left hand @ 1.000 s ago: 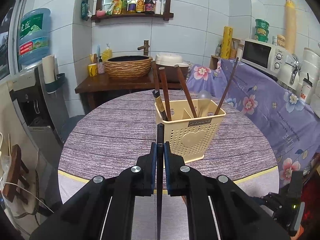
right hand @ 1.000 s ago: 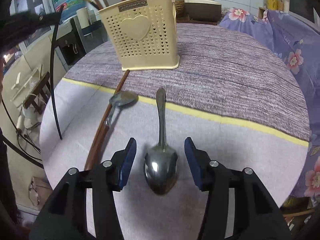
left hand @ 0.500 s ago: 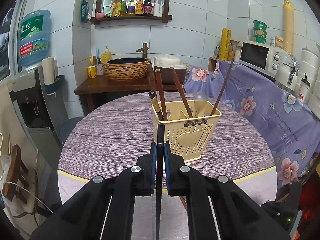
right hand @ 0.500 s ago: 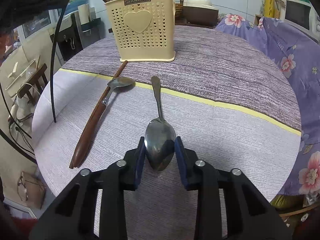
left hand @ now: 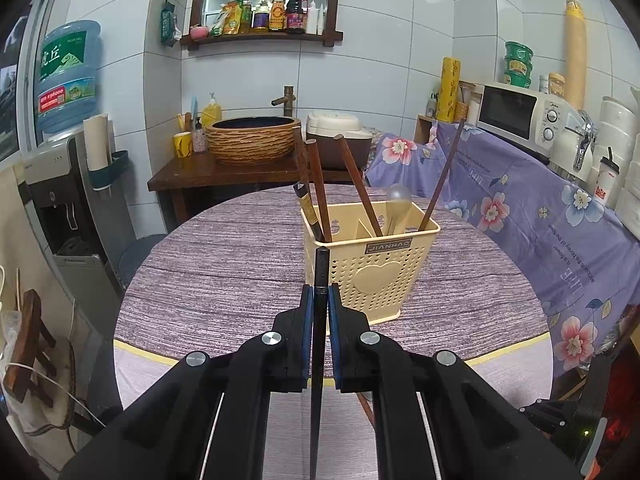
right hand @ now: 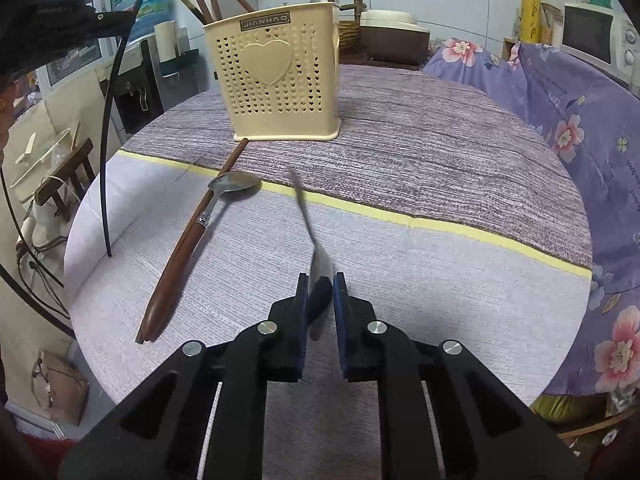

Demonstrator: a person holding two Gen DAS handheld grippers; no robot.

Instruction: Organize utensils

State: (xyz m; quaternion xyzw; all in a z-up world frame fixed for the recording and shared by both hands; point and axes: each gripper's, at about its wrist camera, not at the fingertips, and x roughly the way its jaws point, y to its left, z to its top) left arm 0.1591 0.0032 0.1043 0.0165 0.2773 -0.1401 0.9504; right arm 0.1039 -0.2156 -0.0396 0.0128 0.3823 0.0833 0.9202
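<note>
Right gripper (right hand: 320, 292) closing on spoon (right hand: 319, 268) bowl, edge-on, handle tilted off the table (right hand: 440, 288). It can twist out. Left gripper (left hand: 319, 312) clamps a chopstick (left hand: 320, 276). Caddy (right hand: 276, 76) ahead.

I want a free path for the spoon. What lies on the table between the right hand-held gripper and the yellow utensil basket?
In the right wrist view, between the right hand-held gripper, closing on the steel spoon, and the basket, only bare tablecloth shows; the wooden-handled spoon lies left.
</note>
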